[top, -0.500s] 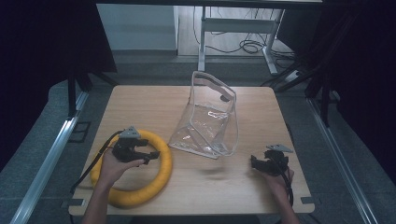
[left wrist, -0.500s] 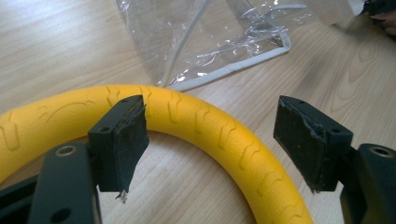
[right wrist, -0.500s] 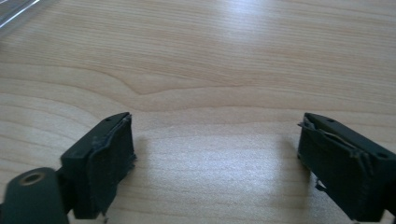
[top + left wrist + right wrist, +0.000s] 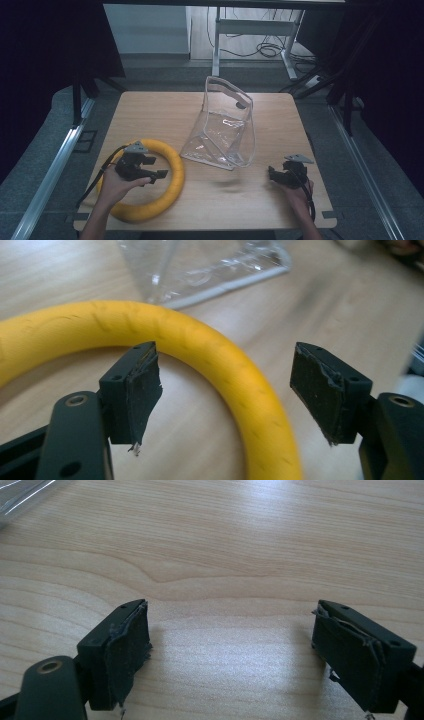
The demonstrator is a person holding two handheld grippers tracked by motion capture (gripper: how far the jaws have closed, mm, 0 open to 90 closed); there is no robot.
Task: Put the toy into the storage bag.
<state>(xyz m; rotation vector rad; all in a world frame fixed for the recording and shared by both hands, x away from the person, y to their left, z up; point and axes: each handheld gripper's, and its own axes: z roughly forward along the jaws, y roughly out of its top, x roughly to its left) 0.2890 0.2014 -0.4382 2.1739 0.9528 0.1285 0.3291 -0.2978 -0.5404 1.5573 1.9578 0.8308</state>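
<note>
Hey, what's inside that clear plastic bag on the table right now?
Nothing visible: through the clear bag only the wooden table shows. Its walls crease and glare, so something small and flat could go unnoticed. The yellow ring lies outside it, beside the bag.

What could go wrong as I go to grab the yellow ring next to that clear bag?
The left tool is open, its jaws straddling the yellow ring without pressing on it; closing off-centre on the rounded surface could let it slip. The clear bag stands upright close beside the ring, so lifting or swinging the ring might tip it.

Wooden table (image 4: 150, 112), yellow ring (image 4: 172, 162), clear bag (image 4: 225, 132) on it
</note>
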